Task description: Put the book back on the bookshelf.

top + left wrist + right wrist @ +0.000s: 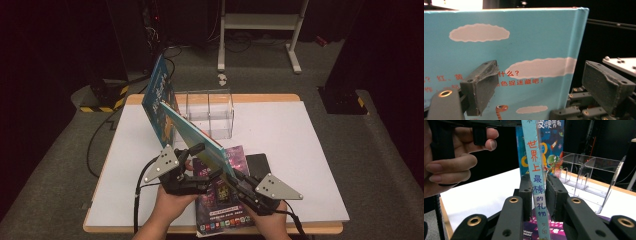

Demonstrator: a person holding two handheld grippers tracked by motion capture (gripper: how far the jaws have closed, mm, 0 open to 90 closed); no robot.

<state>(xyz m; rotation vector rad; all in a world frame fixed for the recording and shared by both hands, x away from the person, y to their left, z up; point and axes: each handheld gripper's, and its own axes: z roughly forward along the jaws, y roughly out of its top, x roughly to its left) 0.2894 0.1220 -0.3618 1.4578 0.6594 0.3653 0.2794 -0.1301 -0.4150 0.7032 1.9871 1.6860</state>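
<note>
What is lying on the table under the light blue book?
A purple magazine lies flat under the lifted light blue book, with a black item beside it. The hand-held grippers cover part of the magazine.

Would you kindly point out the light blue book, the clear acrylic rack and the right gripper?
light blue book [524, 45], left gripper view, on its cover.
clear acrylic rack [207, 111], high view, on its front wall.
right gripper [539, 192], right gripper view, between its jaws, at the book's spine.

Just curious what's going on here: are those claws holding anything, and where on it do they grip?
The right claw clamps the light blue book by its spine. The left claw is open beside the cover, gripping nothing.
</note>
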